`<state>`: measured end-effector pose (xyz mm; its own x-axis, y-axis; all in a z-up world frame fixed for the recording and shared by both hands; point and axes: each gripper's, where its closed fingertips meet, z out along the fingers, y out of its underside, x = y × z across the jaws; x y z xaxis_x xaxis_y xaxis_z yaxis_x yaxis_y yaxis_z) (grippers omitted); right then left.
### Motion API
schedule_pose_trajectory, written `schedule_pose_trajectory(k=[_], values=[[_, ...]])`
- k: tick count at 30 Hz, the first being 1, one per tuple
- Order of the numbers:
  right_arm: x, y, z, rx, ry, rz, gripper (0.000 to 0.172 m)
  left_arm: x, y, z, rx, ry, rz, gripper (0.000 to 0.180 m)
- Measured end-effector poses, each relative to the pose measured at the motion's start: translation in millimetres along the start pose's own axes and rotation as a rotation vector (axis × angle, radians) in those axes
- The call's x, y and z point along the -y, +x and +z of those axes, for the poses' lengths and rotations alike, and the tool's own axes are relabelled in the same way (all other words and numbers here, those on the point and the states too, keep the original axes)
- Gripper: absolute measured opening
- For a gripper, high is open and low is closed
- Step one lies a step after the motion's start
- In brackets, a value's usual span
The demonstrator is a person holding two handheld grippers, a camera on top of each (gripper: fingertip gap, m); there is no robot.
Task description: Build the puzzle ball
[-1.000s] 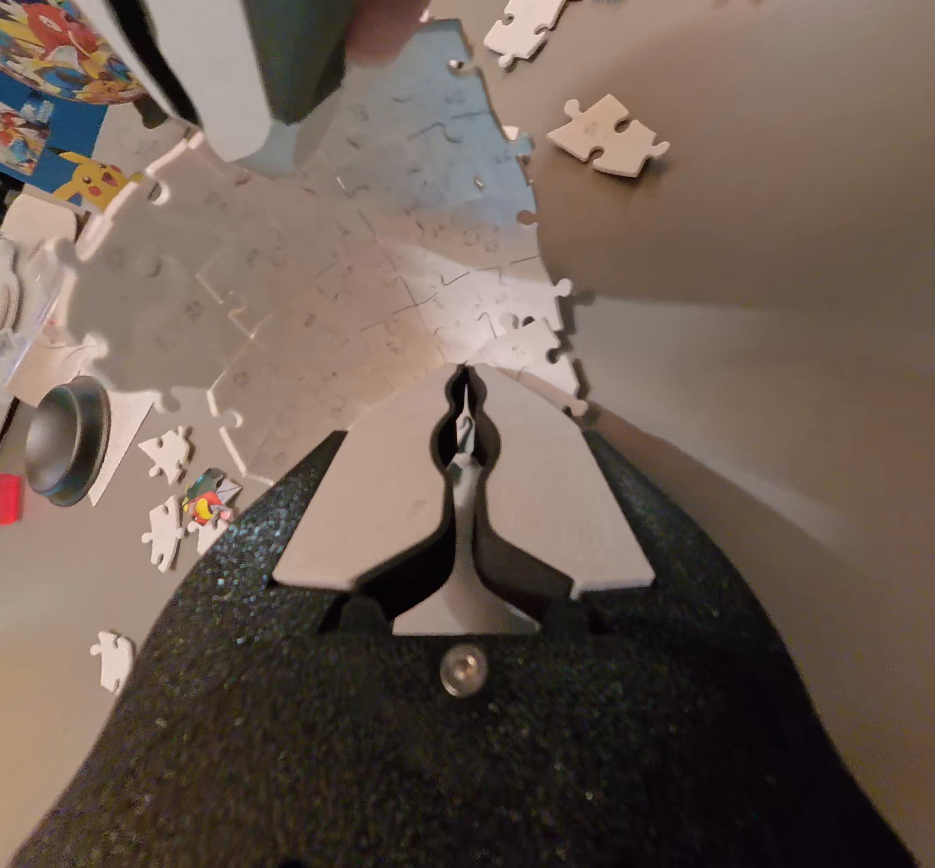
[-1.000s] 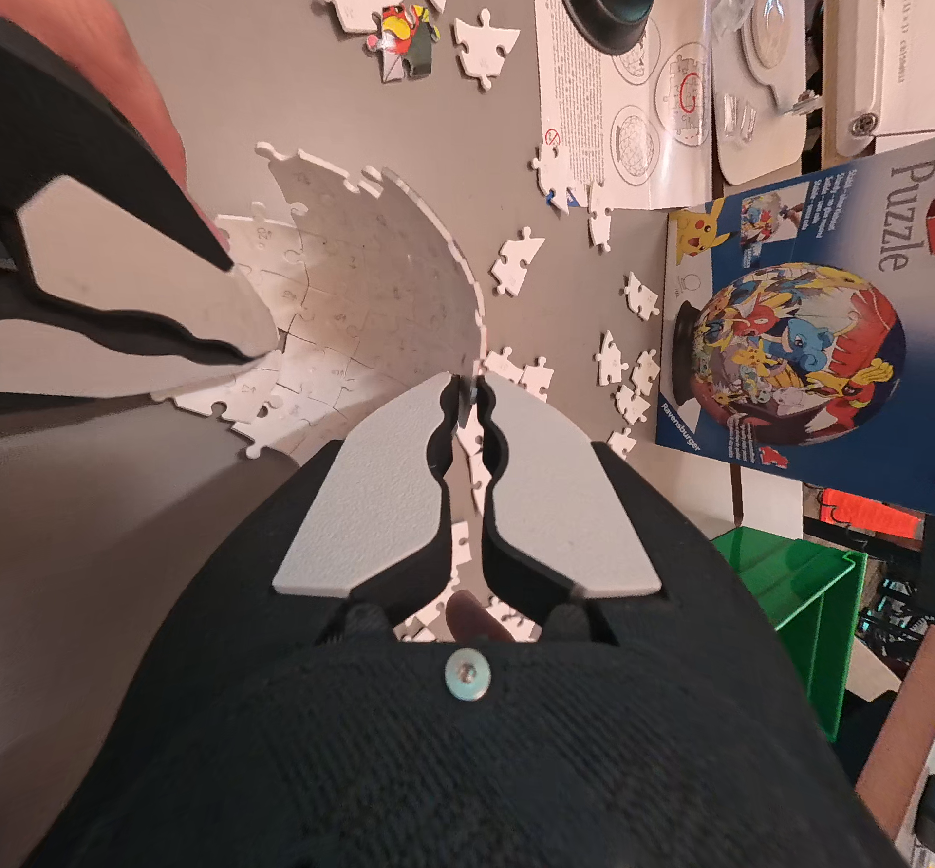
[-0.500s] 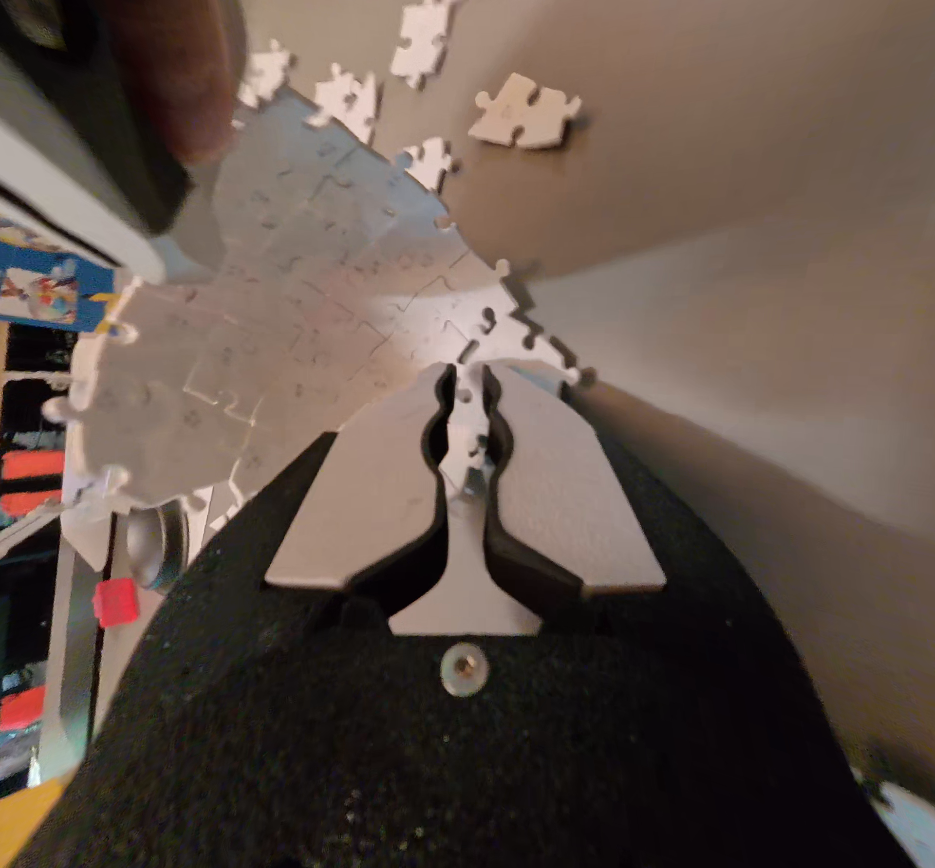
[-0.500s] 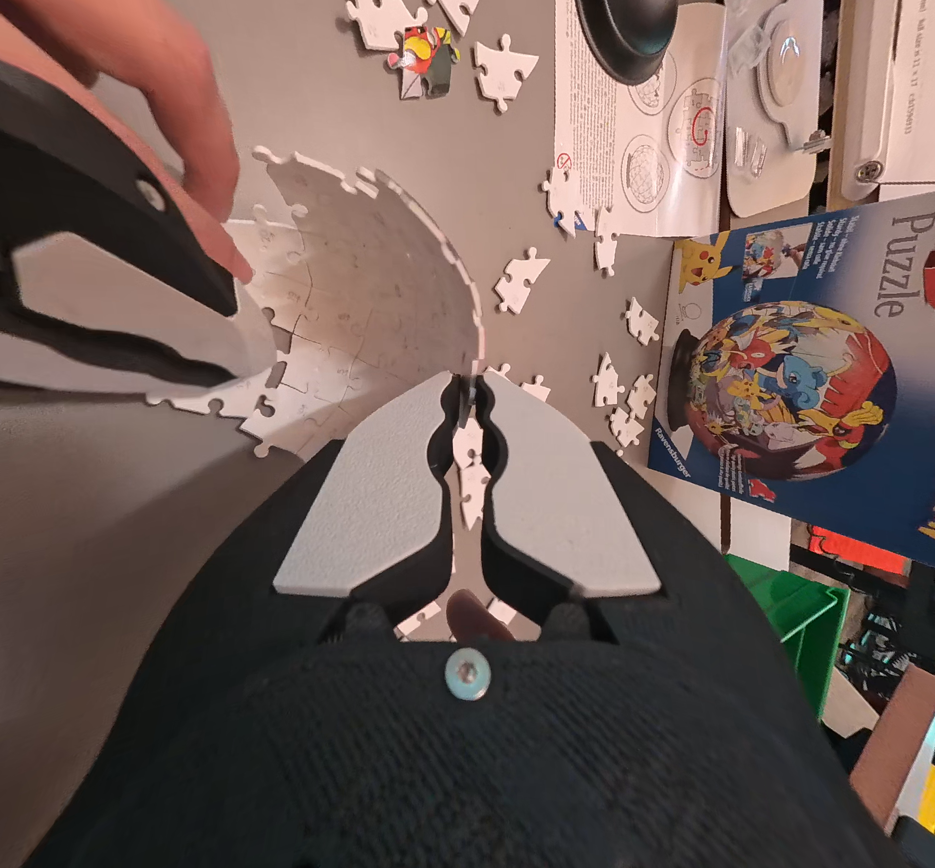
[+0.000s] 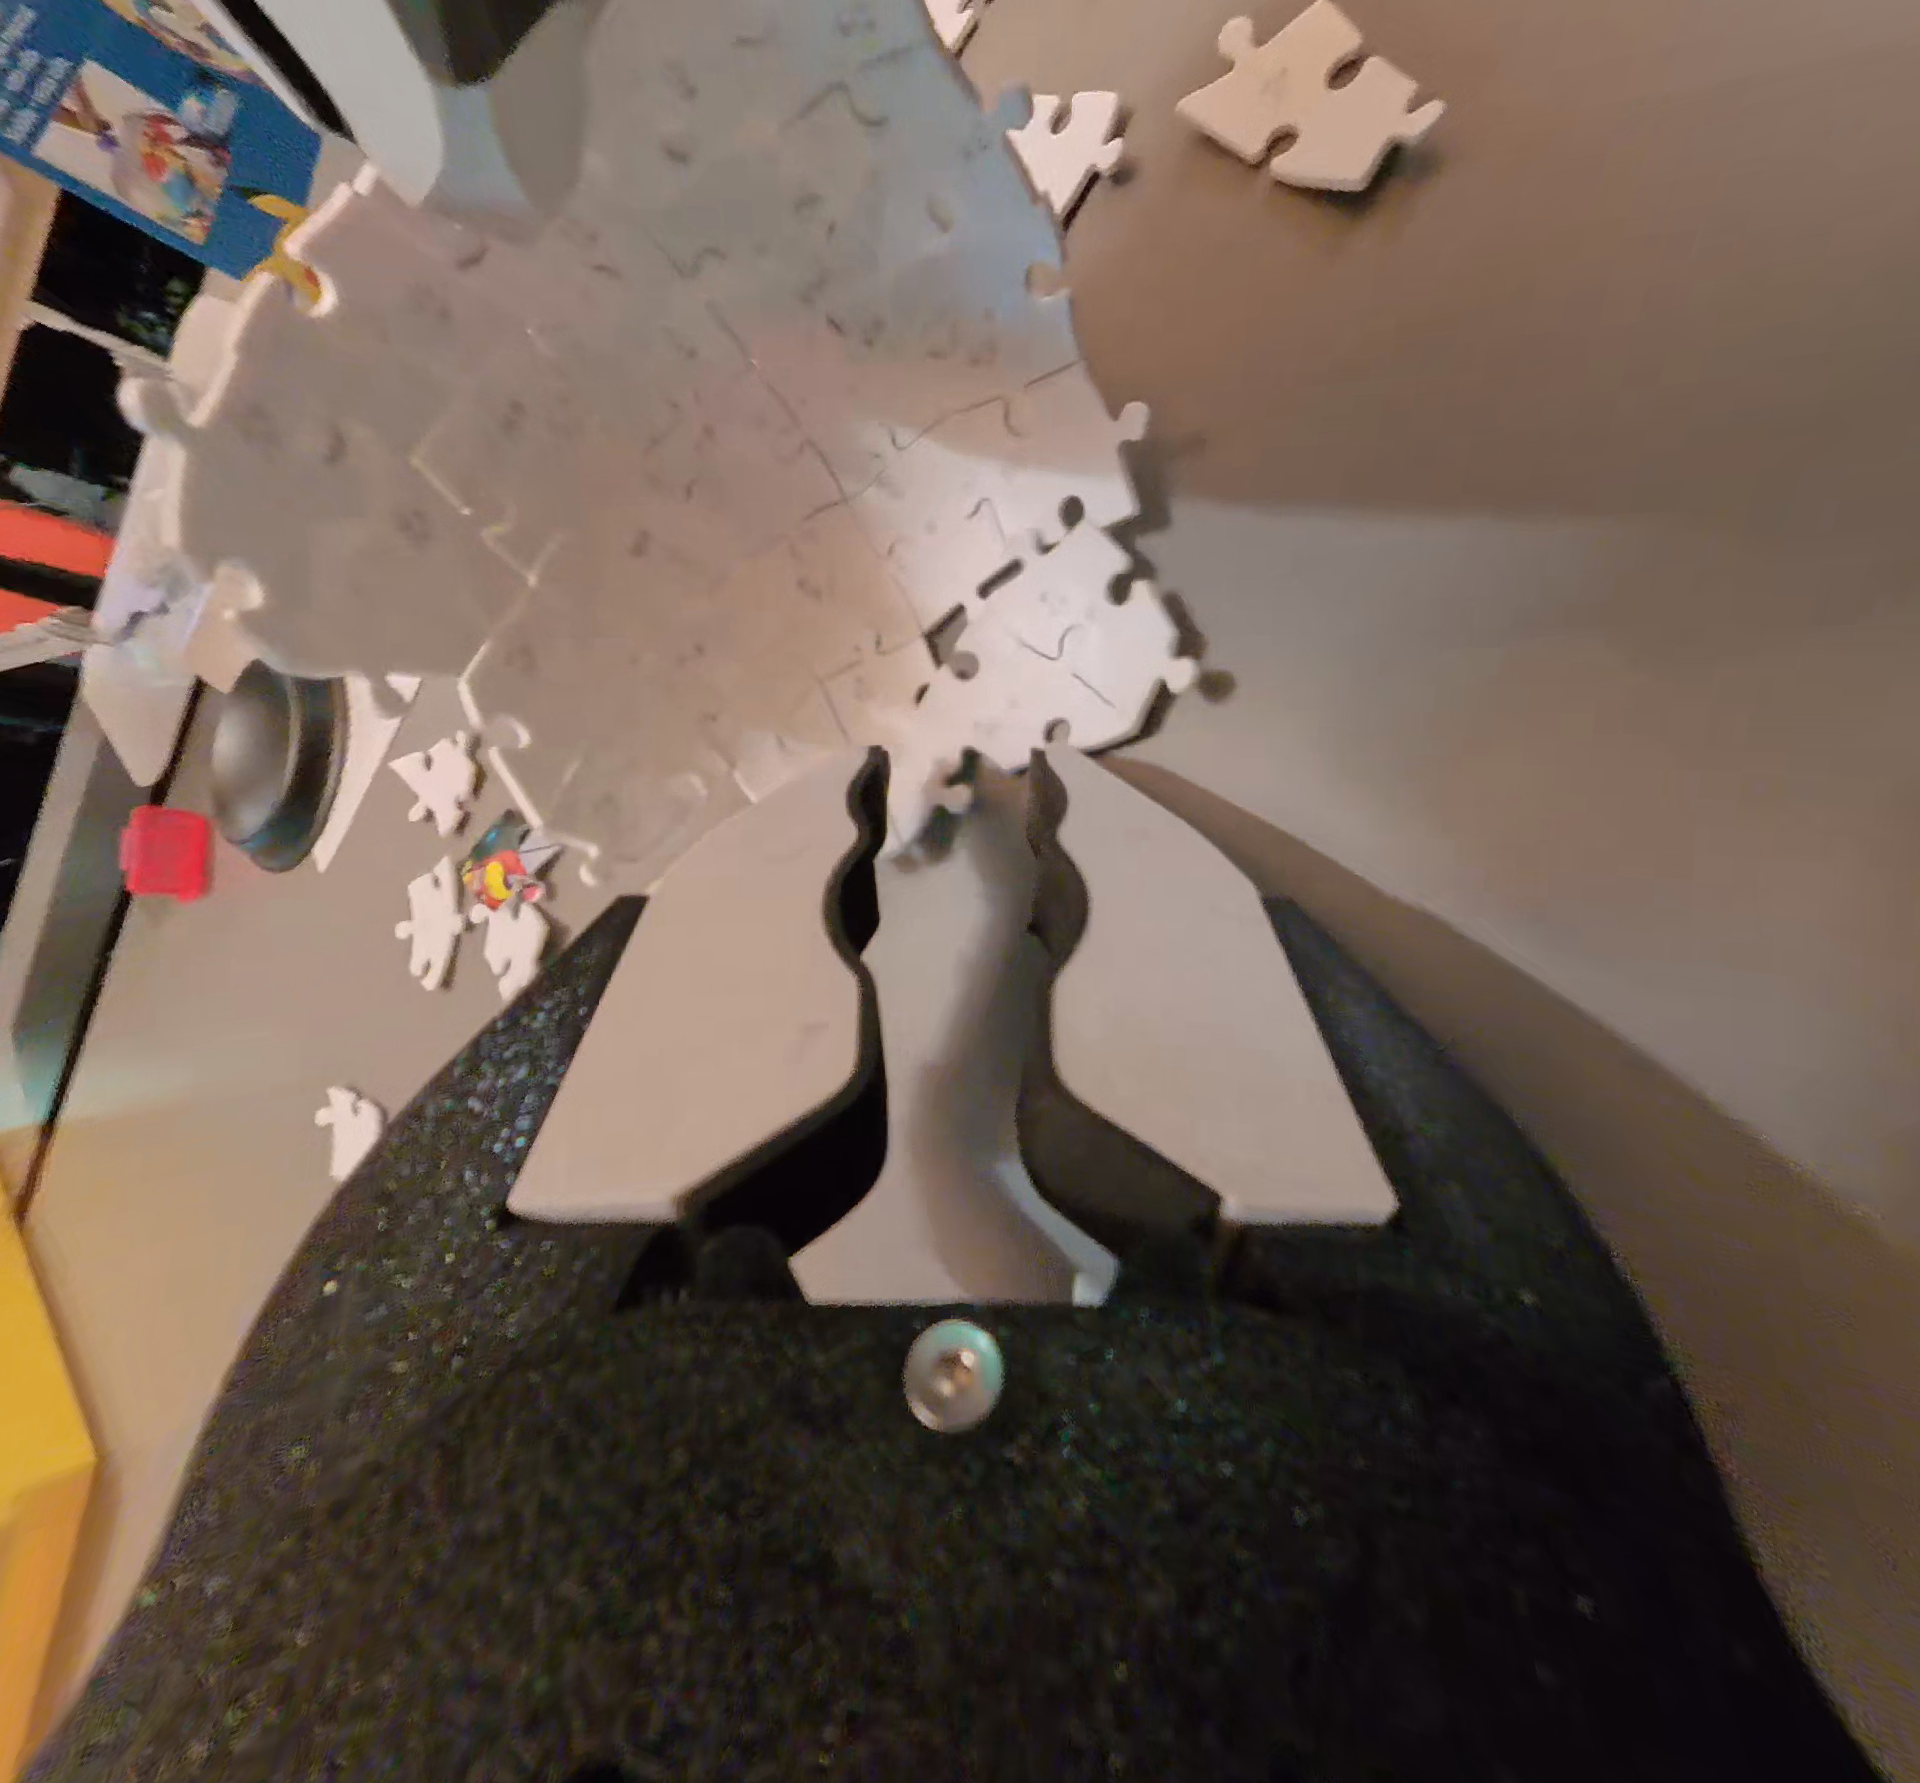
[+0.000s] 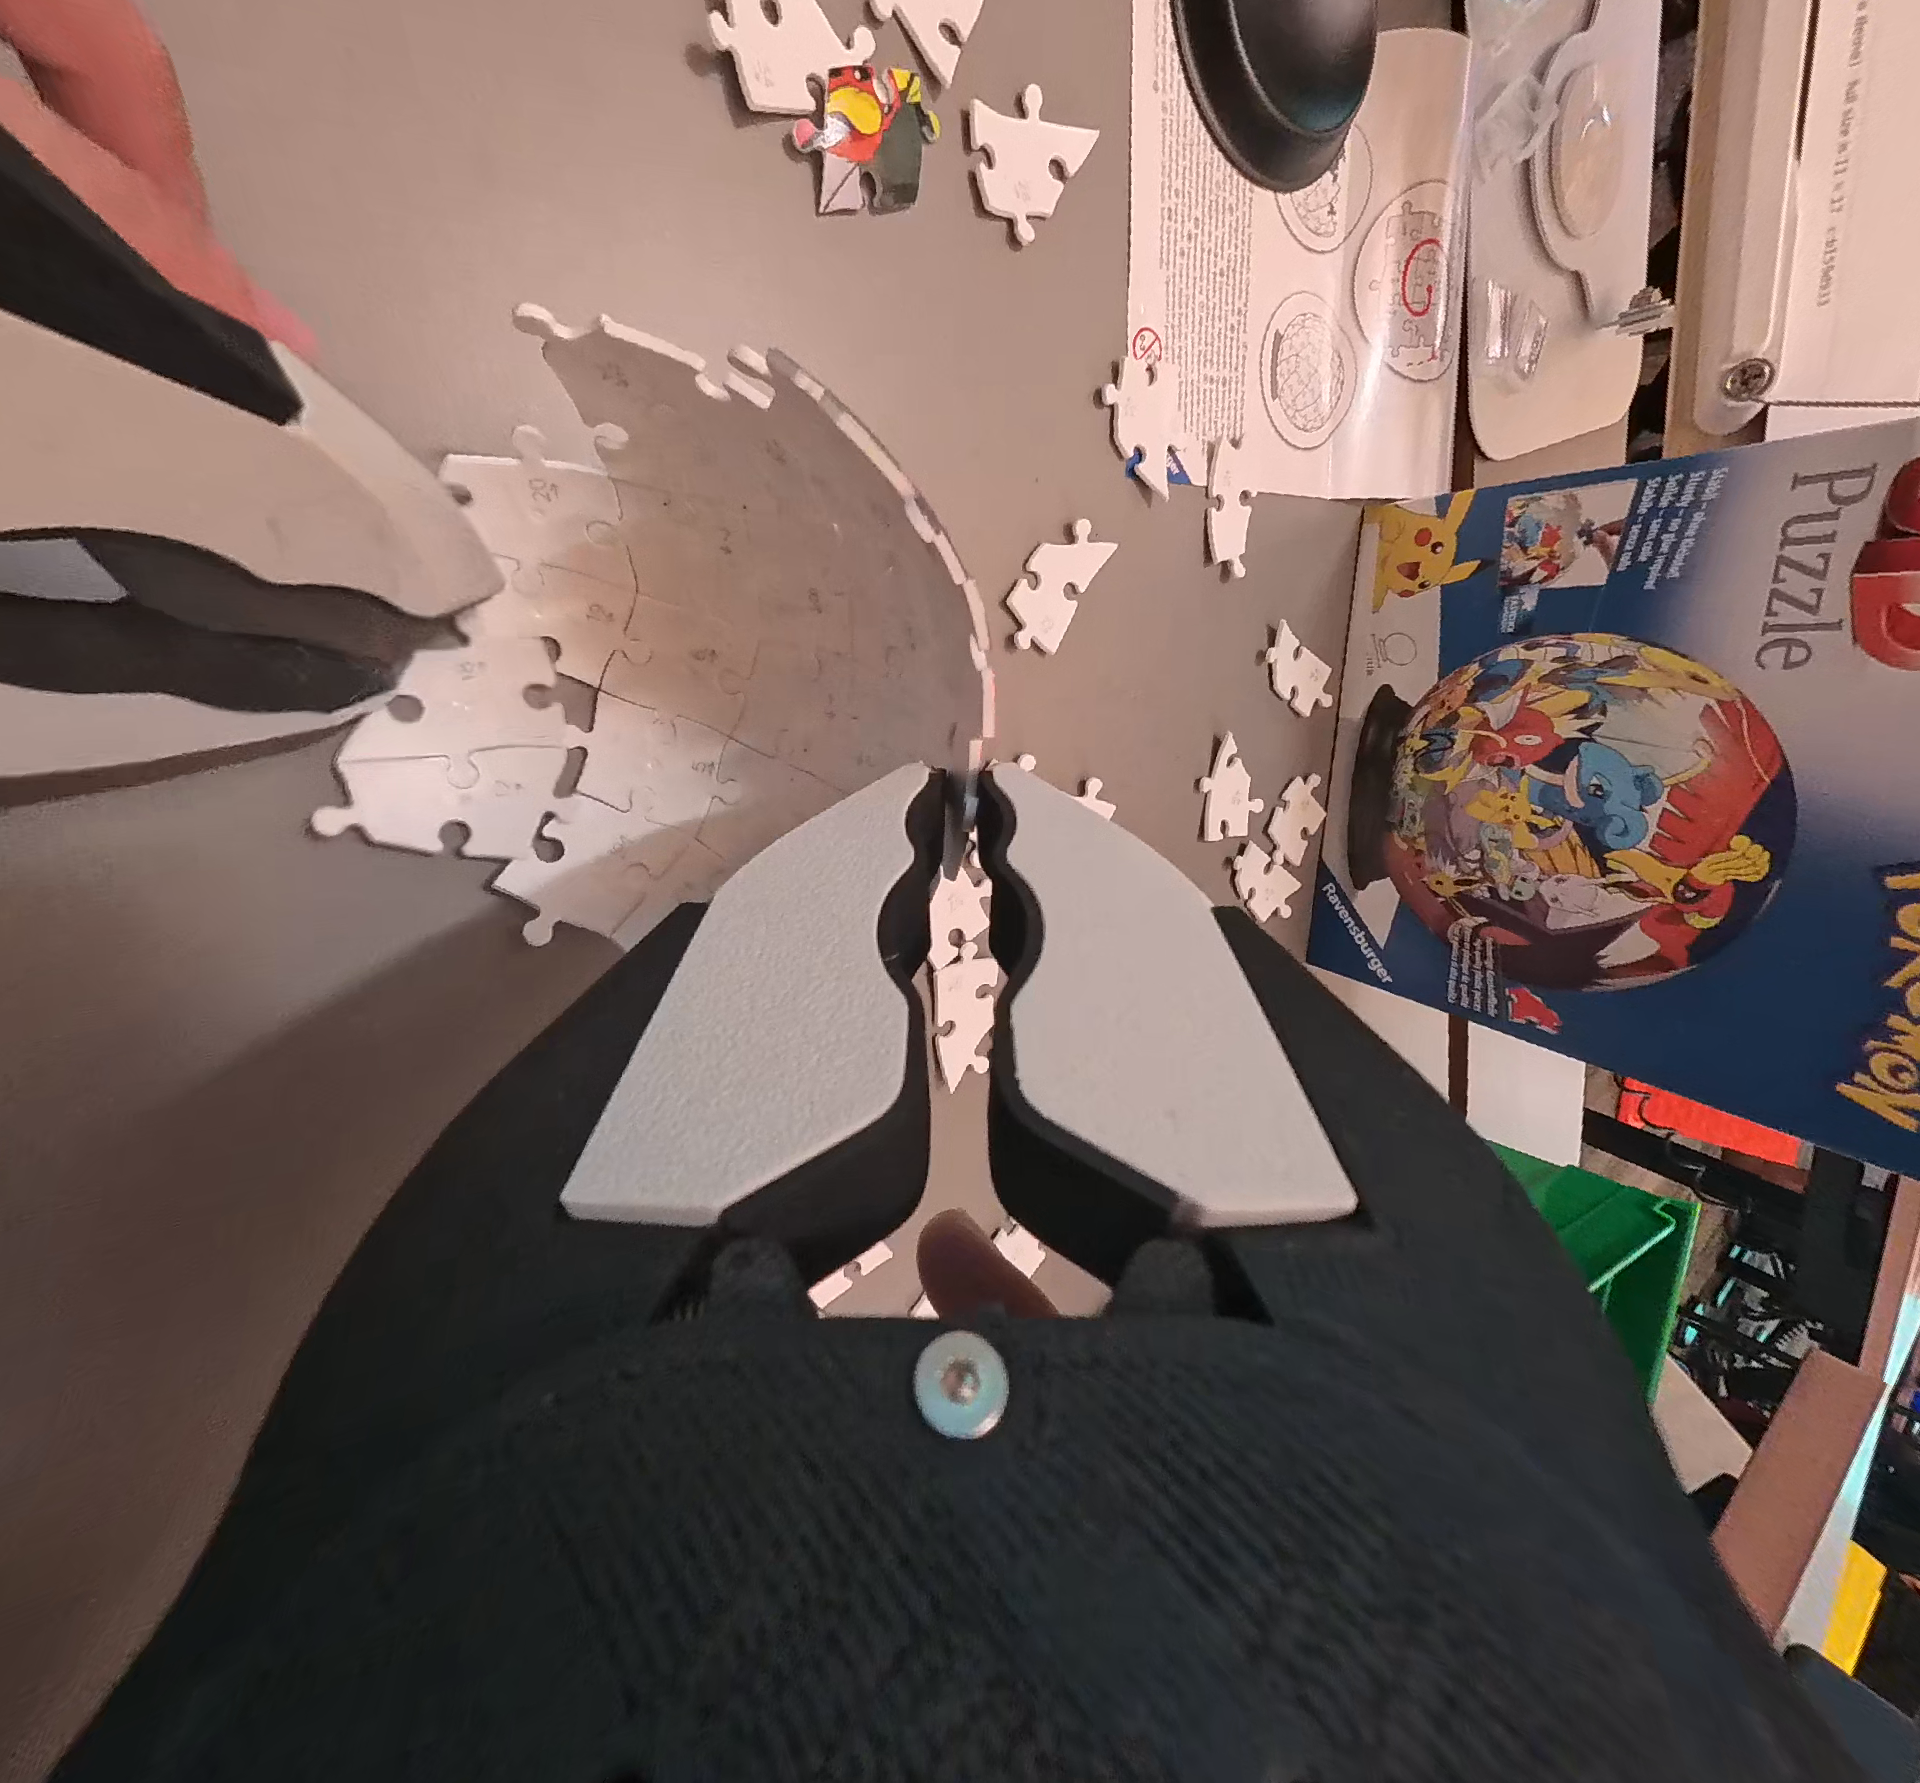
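Two grippers: right gripper [image 6: 961, 783] jaws pinch curved white puzzle shell [image 6: 748, 611] rim; left gripper [image 5: 956, 777] jaws spread.

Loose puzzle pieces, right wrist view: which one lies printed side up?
The colourful piece near the top centre, red, yellow and dark, wedged between white pieces on the grey table. The other loose pieces show only blank white backs.

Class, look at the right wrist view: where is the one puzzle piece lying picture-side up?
The colourful puzzle piece lies on the grey table near the top centre, among white face-down pieces, left of the black dome-shaped stand.
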<state>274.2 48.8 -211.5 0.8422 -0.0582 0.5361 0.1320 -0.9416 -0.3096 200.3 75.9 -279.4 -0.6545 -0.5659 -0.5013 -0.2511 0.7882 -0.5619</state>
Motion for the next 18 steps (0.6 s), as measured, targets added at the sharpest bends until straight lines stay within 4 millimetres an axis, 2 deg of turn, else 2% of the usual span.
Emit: schedule_pose_trajectory(k=[4,10,15,18], values=[[0.1,0.0,-0.3,0.002,0.001,0.000,0.006,-0.7,-6.4,3.2,0.040,-0.011,0.024,0.024],[-1.6,0.1,-0.2,0.000,-0.003,0.005,0.006,4.9,-1.9,-1.4,0.017,-0.001,0.016,0.025],[-1.0,0.7,0.7,0.003,-0.003,-0.001,0.006,9.8,8.6,1.2,-0.063,0.009,-0.014,0.024],[-2.2,1.8,1.7,0.002,-0.005,0.005,0.006,21.0,14.8,1.7,-0.116,0.057,-0.081,0.027]])
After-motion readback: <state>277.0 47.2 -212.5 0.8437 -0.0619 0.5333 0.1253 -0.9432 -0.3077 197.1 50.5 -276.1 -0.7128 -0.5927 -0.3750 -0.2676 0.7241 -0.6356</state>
